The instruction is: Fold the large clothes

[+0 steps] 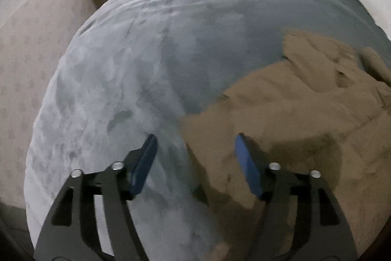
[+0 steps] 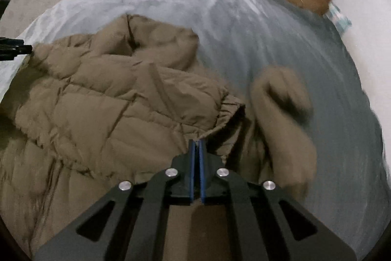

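The right gripper (image 2: 197,142) has its blue pads (image 2: 193,163) pressed tight together. They look shut right at the edge of the brown puffy jacket (image 2: 110,99), but whether cloth is pinched between them cannot be told. A blurry sleeve (image 2: 281,114) sits just beside it. The left gripper (image 1: 195,141) has its jaws spread wide over the jacket's hem, holding nothing. The jacket lies spread on the grey blanket (image 1: 146,53), near the bed's close edge. To fold well, the left gripper should probably go down and grab the hem firmly. Then both can lift together, slowly, so the thick cloth folds flat and does not bunch.
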A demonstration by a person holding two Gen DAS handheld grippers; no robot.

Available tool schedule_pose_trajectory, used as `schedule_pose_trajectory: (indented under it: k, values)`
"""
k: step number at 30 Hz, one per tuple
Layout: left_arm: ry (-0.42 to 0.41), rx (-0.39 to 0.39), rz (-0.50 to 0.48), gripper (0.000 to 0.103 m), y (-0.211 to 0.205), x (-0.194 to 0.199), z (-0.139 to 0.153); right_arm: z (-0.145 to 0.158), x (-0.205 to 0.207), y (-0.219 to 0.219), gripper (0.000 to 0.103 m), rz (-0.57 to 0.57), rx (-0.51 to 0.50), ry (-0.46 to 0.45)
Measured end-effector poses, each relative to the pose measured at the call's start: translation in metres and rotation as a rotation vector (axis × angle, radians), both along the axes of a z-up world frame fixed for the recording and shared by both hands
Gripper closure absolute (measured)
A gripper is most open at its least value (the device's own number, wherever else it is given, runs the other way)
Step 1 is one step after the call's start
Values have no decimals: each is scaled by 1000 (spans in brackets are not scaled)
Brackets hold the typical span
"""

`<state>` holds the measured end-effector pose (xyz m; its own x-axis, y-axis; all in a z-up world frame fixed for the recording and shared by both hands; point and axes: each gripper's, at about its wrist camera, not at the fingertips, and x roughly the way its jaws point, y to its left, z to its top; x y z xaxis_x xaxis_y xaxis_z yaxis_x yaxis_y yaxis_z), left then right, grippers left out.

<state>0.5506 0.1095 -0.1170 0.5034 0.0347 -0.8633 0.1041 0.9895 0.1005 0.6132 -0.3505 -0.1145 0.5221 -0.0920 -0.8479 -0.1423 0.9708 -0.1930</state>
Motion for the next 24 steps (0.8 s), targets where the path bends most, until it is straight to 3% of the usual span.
schedule_pose_trajectory:
  k: [4,6,8,11,13,15,16,18,21,24]
  values:
    - [32,21,-51,27,-19,-31,-6,-5,-28,-14,89,4,78,6]
    - [53,41,-58,28,-26,-42,-15,0,-32,-25,52,-25,142,-5]
    - [66,29,-53,28,-26,-48,-21,4,-28,-35,41,-59,211,-11]
    - [89,-8,-22,29,-20,-47,-29,-8,-16,-36,42,-82,289,8]
    - [98,-39,-1,31,-16,-49,-31,-23,-10,-30,58,-101,297,51]
    - [103,-66,13,35,-13,-56,-32,-33,-10,-25,91,-109,279,85]
    - [103,-79,8,37,-15,-60,-30,-33,-13,-22,94,-98,251,83]
    - [99,-77,-13,38,-25,-69,-30,-28,-21,-20,97,-77,174,66]
    - [100,-81,-60,38,-41,-82,-29,-25,-35,-27,98,-76,-40,28]
    - [84,-57,-84,37,-60,-90,-26,-26,-35,-48,96,-122,-30,39]
